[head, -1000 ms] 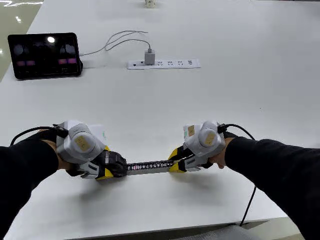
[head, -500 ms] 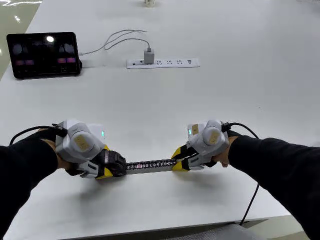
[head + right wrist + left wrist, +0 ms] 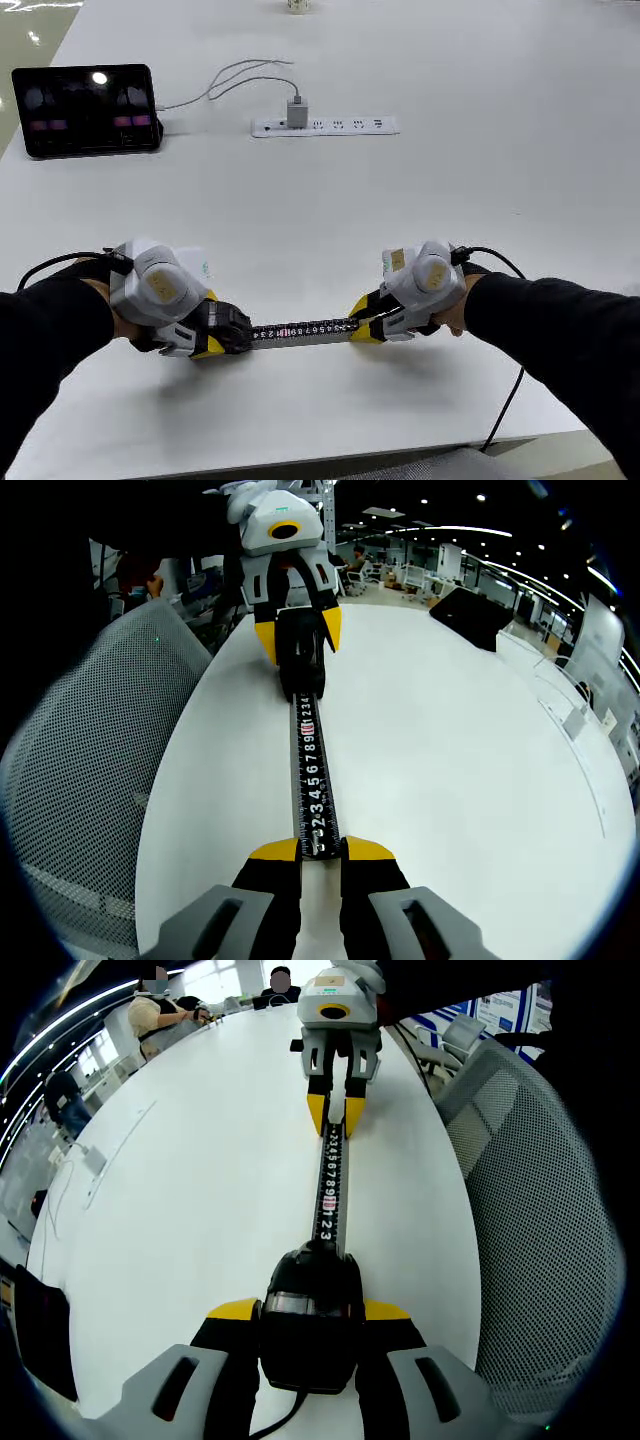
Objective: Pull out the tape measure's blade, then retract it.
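Note:
A black tape measure case (image 3: 228, 328) lies on the white table near its front edge, with my left gripper (image 3: 213, 334) shut on it; its body sits between the yellow-tipped fingers in the left gripper view (image 3: 312, 1310). The blade (image 3: 303, 330) runs out to the right, numbers up (image 3: 329, 1185) (image 3: 312, 780). My right gripper (image 3: 362, 321) is shut on the blade's end (image 3: 316, 846). In the right gripper view the case (image 3: 299, 650) sits far along the blade, in the left gripper (image 3: 298, 630). The right gripper (image 3: 335, 1112) faces me in the left gripper view.
A dark tablet (image 3: 87, 108) stands at the back left of the table. A white power strip (image 3: 326, 126) with a plugged charger and cable lies behind centre. A mesh chair (image 3: 540, 1220) sits by the table's front edge. Cables trail from both grippers.
My right gripper has moved to the right with the blade's end, so more blade shows between the grippers. The left gripper and the case have stayed in place.

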`<state>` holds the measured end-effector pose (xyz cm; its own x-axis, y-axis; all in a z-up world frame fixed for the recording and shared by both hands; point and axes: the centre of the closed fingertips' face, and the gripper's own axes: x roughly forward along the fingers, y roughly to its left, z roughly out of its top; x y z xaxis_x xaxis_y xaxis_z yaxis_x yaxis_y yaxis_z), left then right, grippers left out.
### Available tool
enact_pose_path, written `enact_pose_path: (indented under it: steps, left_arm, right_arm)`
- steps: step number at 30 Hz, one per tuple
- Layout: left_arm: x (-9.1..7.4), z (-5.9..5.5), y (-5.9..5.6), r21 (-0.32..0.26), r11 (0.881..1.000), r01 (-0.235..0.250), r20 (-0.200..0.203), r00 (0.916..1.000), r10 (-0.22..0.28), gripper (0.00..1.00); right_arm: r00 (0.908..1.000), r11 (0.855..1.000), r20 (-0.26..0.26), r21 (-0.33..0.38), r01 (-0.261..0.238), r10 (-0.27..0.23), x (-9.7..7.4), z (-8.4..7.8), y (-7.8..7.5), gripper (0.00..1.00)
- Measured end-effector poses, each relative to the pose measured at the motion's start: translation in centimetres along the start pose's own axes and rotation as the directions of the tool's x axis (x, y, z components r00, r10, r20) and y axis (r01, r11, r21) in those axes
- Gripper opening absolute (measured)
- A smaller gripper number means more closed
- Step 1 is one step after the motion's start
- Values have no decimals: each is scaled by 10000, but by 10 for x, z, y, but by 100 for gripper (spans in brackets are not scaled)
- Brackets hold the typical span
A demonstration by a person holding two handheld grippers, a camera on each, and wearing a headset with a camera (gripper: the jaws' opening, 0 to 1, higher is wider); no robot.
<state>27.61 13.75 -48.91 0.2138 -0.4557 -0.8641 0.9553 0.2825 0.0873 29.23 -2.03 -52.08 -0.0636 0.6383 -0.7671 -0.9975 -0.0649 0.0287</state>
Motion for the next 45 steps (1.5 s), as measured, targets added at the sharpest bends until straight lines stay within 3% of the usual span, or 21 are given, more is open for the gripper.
enact_pose_path:
  steps: [45]
  left_arm:
    - [-1,2,0,-14,10000,-17,-25,10000,17,31]
  right_arm:
    - [9994,9994,-212,232,268,-263,-27,-32,0,10]
